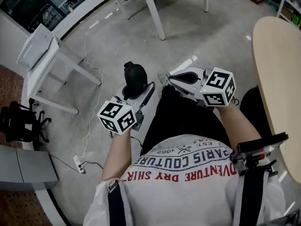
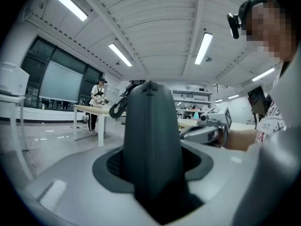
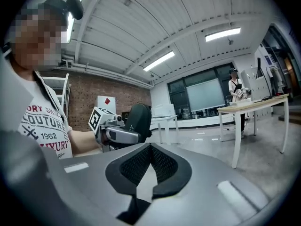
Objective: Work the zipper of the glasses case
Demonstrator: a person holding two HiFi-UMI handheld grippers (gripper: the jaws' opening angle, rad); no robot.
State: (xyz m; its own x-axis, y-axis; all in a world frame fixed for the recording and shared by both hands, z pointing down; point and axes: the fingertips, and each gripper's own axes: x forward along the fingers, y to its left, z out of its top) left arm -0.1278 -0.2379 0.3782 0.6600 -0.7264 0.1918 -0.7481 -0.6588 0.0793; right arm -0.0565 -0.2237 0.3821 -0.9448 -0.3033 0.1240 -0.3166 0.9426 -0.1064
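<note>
- The glasses case [image 2: 150, 140] is held upright in the air in front of the person, clamped low on its body between the jaws of the left gripper [image 1: 130, 94]. It rests on no table.
- The right gripper [image 3: 150, 147] is closed, tips together and nothing between them. It is carried near the case but apart from it.
- The case is judged to be light, with a rounded, matte, fairly stiff shell that may give a little under pressure. Some twisting in the grip is to be expected when the zipper is tugged.
- The present hold low on the body is judged sound, provided the seam is left free. The pull tab is best pinched by the right gripper's tips.
- The zipper track and its pull cannot be made out in any view, so it cannot be told whether the case is zipped.
- A small nub [image 2: 149, 84] is seen on top of the case and a dark loop [image 2: 117, 108] beside it. What either belongs to cannot be told.
</note>
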